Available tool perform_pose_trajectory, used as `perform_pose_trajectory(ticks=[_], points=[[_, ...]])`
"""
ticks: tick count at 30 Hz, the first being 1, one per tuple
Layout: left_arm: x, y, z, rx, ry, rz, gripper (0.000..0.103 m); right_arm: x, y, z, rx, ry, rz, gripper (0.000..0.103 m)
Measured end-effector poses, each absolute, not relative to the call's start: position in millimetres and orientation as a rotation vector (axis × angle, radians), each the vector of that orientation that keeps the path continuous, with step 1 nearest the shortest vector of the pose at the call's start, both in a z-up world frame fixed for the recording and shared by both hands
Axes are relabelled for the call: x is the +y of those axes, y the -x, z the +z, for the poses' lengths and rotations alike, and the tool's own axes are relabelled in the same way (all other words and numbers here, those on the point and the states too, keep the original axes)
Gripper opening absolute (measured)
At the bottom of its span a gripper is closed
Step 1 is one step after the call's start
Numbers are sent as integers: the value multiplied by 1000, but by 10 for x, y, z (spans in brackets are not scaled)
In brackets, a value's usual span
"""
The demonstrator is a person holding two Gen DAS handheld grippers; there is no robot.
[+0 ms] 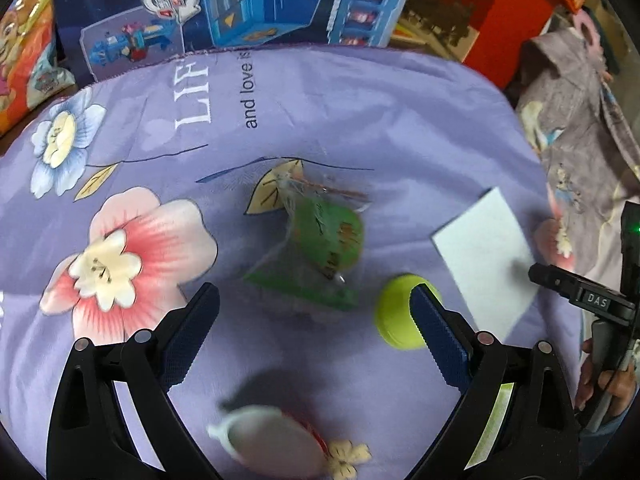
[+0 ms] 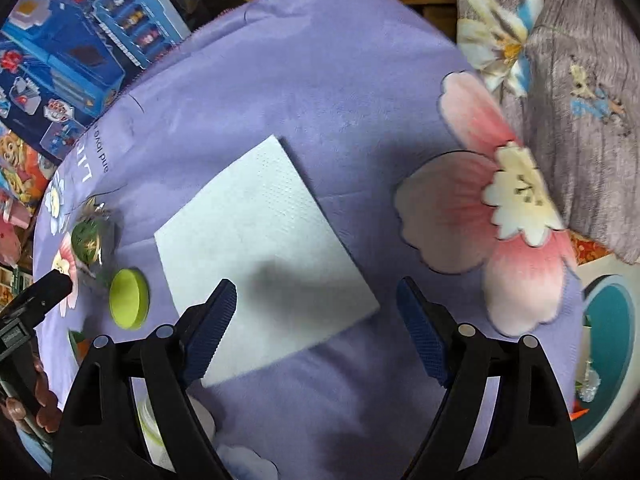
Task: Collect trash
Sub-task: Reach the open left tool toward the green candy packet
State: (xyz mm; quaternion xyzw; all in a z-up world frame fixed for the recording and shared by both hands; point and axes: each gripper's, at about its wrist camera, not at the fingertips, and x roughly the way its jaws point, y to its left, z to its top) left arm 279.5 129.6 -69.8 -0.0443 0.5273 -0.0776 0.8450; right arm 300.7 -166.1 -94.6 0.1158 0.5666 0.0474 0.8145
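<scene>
Only the left wrist view shows the white cup [image 1: 272,440] lying nearest, between the left claw's [image 1: 316,312] spread, empty jaws. The right claw [image 2: 316,308], also apart and empty, hangs over the white napkin [image 2: 260,248] mid-table. Only its view shows the teal bin [image 2: 612,344] off the table's right edge, scraps inside. Farther left lie a green cap [image 2: 129,298] and a green wrapper [image 1: 320,240].

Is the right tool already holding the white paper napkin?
No: the right tool hangs open above the white napkin, which lies flat on the purple cloth with nothing pinching it.
</scene>
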Motion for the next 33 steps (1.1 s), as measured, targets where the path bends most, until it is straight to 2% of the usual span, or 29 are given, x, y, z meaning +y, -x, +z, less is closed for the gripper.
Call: perform_pose_trajectory(ticks=[4, 8, 10, 14, 15, 17, 18, 19, 23, 24, 25, 26, 27, 28, 30, 33], points=[[1254, -2980, -856, 1149, 62, -171, 96, -1399, -3044, -1004, 1205, -192, 109, 86], [1319, -3053, -958, 1166, 77, -176, 96, -1116, -3106, -1034, 1209, -101, 114, 90], [1385, -3084, -1002, 1173, 89, -177, 96, -962, -3138, -1076, 1204, -23, 103, 96], [1429, -3112, -1038, 1166, 91, -186, 96, -737, -3105, -1122, 1145, 110, 121, 94], [1423, -3108, -1036, 1166, 83, -188, 96, -716, -3094, -1095, 1138, 110, 134, 88], [1397, -3120, -1037, 1163, 68, -192, 96, -692, -3079, -1027, 1124, 117, 152, 52], [1399, -3138, -1041, 1161, 67, -195, 96, -683, -3081, -998, 1147, 82, 194, 13], [1385, -3145, -1042, 1159, 66, -199, 96, -670, -3077, -995, 1163, 71, 203, 8], [1271, -3155, -1044, 1146, 57, -231, 96, -697, -3031, -961, 1169, 9, 238, 5], [1228, -3141, -1042, 1142, 45, -236, 90, -716, -3017, -945, 1169, -15, 247, 4], [1195, -3125, -1040, 1137, 28, -232, 79, -743, -2997, -918, 1165, -34, 255, 4], [1151, -3106, -1032, 1128, 2, -225, 72, -762, -2968, -901, 1159, -45, 258, 4], [1119, -3095, -1022, 1121, -13, -221, 60, -795, -2939, -867, 1150, -57, 259, 4], [1102, -3098, -1013, 1121, -13, -221, 54, -807, -2944, -825, 1144, -68, 262, 4], [1098, -3078, -969, 1117, 2, -213, 46, -867, -2901, -757, 1131, -89, 262, 4], [1115, -3021, -830, 1088, 25, -212, 45, -1036, -2828, -654, 1102, -114, 240, 4]])
